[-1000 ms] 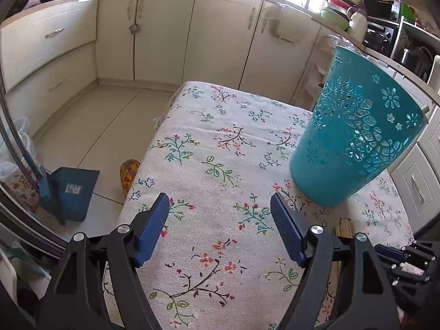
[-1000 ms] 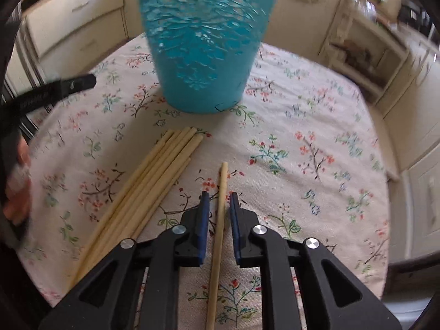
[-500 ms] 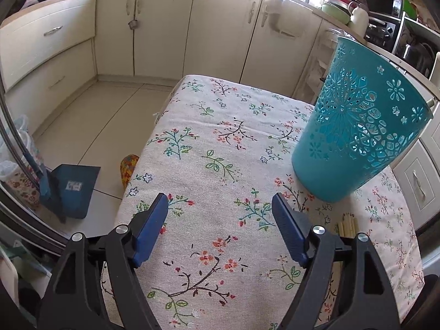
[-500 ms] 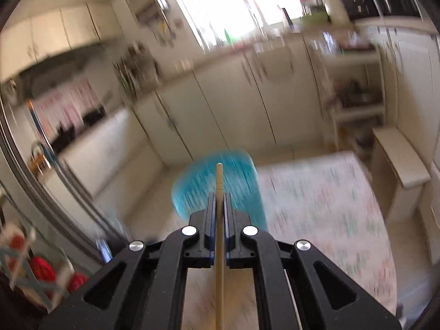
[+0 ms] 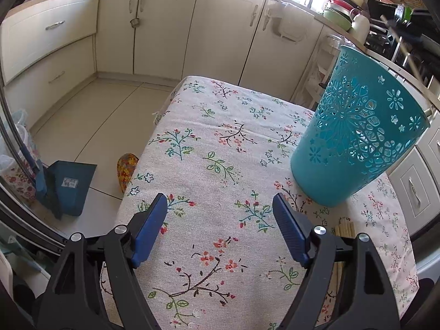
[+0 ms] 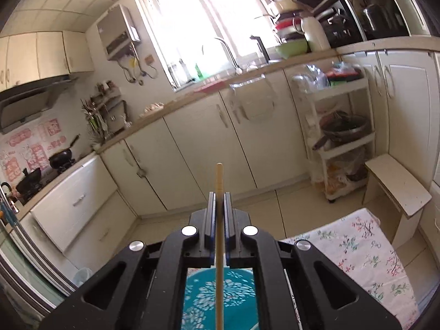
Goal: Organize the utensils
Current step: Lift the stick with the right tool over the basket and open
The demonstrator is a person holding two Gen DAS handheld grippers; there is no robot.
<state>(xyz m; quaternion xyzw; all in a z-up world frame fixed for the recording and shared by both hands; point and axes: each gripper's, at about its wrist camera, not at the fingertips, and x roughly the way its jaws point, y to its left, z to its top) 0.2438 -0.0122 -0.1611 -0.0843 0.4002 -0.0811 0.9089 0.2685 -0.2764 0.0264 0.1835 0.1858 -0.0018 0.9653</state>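
The right gripper (image 6: 219,202) clamps a chopstick (image 6: 219,243) above the teal basket (image 6: 220,299). The left gripper (image 5: 220,221) gapes wide, holding nothing, with the basket ahead to its right.

home kitchen: cream cabinets (image 6: 192,148), sink tap (image 6: 225,46), stove pans (image 6: 62,158)

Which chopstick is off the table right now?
The single chopstick clamped in the right tongs, raised above the teal basket. The other chopsticks lie bundled on the tablecloth beside the basket's base.
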